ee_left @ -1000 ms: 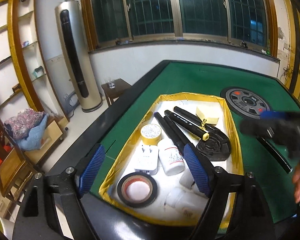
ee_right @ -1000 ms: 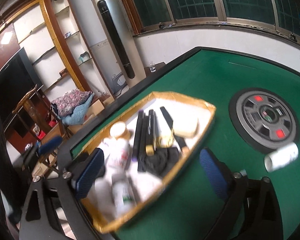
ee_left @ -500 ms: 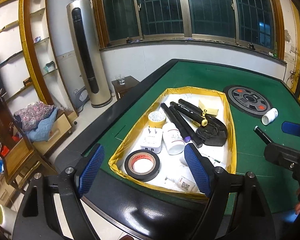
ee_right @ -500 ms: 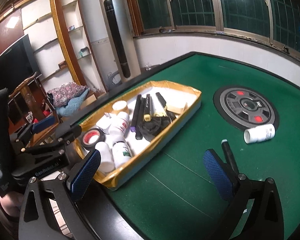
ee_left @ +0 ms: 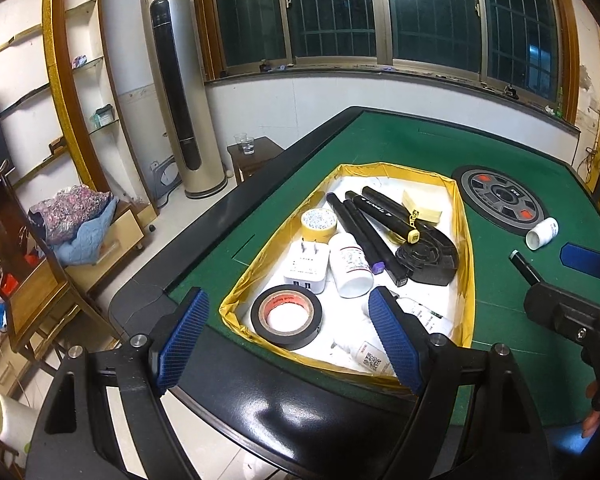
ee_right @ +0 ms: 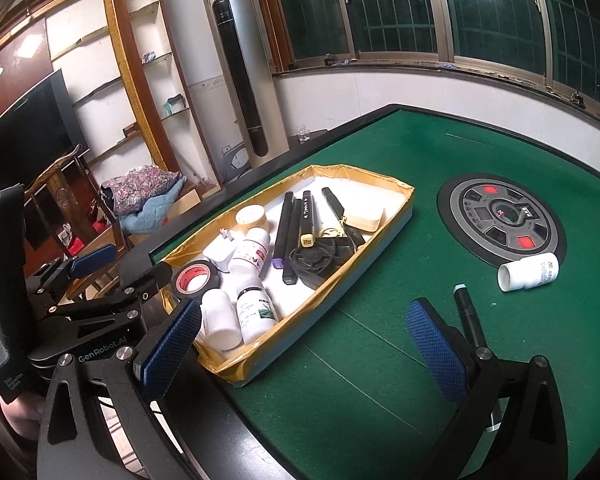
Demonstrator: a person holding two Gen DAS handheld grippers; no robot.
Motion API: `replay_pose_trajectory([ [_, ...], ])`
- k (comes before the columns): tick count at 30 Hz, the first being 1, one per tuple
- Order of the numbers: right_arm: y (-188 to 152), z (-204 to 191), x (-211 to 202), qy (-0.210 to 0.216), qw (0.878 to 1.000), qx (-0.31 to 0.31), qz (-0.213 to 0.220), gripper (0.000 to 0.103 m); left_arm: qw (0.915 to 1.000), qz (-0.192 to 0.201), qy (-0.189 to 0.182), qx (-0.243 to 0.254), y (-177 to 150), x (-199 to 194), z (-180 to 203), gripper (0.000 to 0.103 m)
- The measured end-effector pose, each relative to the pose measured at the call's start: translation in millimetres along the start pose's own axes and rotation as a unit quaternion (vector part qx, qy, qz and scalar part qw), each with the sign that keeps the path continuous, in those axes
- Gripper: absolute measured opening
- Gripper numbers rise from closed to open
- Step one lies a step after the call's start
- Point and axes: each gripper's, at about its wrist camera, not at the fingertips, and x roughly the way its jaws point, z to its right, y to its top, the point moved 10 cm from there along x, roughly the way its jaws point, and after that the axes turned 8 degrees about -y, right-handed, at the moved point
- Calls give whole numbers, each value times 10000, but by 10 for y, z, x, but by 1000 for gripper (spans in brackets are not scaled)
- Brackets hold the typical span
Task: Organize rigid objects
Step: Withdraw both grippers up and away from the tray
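Evidently both tools have been drawn back from the gold-lined tray [ee_left: 466,256] within the last second; earlier they were crowded over it, and now the whole tray is seen from the near edge of the green table [ee_right: 480,152]. The left gripper [ee_left: 288,340] is held wide open with nothing between its blue pads, poised just short of the tray's near end, where a roll of black tape [ee_left: 286,316] lies. The right gripper [ee_right: 300,344] is likewise spread wide and empty, set over the bare felt to the right of the tray.

Most of the rigid items are already gathered in the tray: a white charger [ee_left: 306,266], a white bottle [ee_left: 350,264], a yellow tape roll [ee_left: 319,220], several black markers [ee_left: 384,210] and a black fan-shaped piece [ee_left: 430,258]. Two things are left outside it. A black pen [ee_right: 469,312] lies on the felt just inside the right gripper's right finger, and a small white bottle [ee_right: 528,272] lies on its side farther right, touching the rim of the round console [ee_right: 460,200].

From this pull-back it is judged that one placement has been finished and the next pick is being lined up; the pen appears the likelier target, being nearest the right tongs.
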Motion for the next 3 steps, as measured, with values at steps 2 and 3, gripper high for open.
replay_pose_trajectory([
  [2,-3,-16,3,11,10000,-6,-3,101,10000,4,-7,-5,-1,0,-2,83],
  [3,-7,-23,4,12,10000,-16,-7,101,10000,-11,-17,-5,-3,2,1,83],
])
